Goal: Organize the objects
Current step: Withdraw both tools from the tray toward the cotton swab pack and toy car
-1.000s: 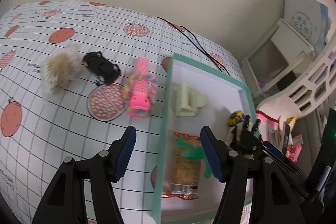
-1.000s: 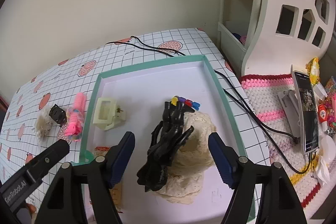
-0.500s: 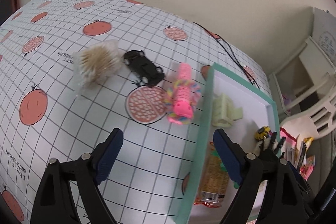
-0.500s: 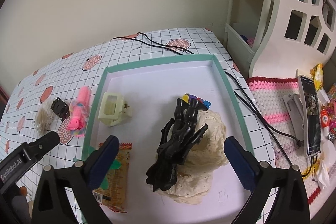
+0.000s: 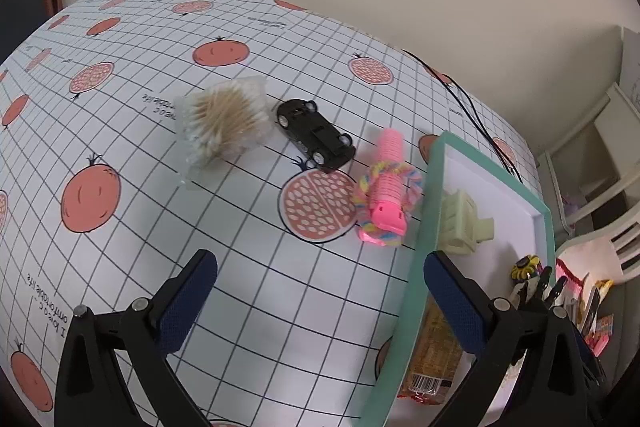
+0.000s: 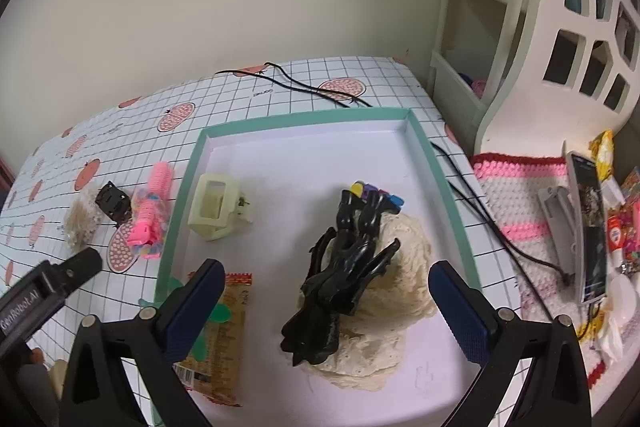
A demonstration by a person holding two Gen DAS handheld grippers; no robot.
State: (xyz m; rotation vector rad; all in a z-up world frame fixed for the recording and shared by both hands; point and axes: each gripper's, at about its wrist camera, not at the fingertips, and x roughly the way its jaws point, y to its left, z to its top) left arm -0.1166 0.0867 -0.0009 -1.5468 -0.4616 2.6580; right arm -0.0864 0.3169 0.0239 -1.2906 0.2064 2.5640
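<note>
On the counter's checked cloth [image 5: 248, 251], small print at seven o'clock in the left wrist view read "I love o.c" above "comfortable life". The same motto showed near ten o'clock, too warped to read fully. In the right wrist view, the left gripper [image 6: 48, 291] at eight o'clock bore "GenRobot.AI". The snack packet [image 6: 224, 339] carried an unreadable barcode.

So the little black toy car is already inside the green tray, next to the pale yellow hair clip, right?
Not quite. The toy car is outside the tray, lying on the tablecloth between the cotton swabs and the pink roller, as the left wrist view shows. The pale yellow hair clip is indeed in the tray.
</note>
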